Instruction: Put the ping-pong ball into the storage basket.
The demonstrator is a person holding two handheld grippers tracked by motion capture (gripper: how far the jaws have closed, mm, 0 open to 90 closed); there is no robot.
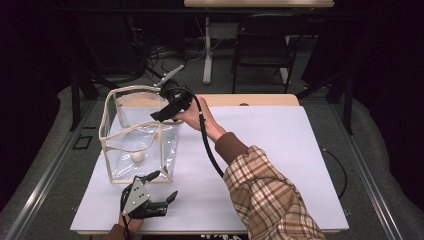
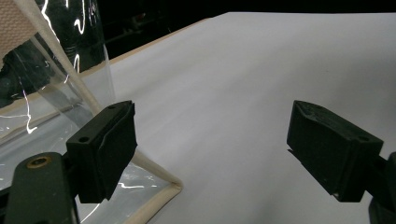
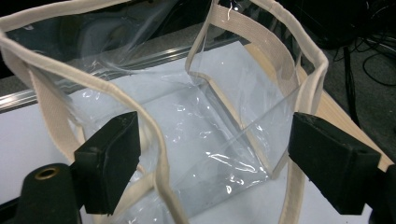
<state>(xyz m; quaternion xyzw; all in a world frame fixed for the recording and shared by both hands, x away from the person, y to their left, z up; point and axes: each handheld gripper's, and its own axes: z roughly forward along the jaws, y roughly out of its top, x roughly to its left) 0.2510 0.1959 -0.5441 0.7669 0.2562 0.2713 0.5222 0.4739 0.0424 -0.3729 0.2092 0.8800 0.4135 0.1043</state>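
I am holding my left gripper (image 1: 162, 186) low at the near edge of the table, jaws spread wide with nothing between them, just beside the near bottom corner of the clear plastic bag (image 1: 120, 135). In the left gripper view that cream-trimmed corner (image 2: 170, 189) is lying just past my left jaw, on the white sheet.

The bag is standing upright and open on the left part of the table, and a small pale ball (image 1: 137, 157) is resting on its floor. My right gripper (image 1: 167, 112) is hanging over the bag's far right rim, jaws apart and gripping nothing; in the right gripper view the cream rim (image 3: 140, 116) is curving between them without either pad pressing on it.

A white sheet (image 1: 270, 150) is covering the wooden table (image 1: 260, 100), and grey carpet is surrounding it. The room beyond is dark, with a black chair (image 1: 262, 50) and a white table leg (image 1: 207, 50) standing behind. My right gripper's black cable (image 1: 207, 145) is trailing across my plaid sleeve (image 1: 265, 195).
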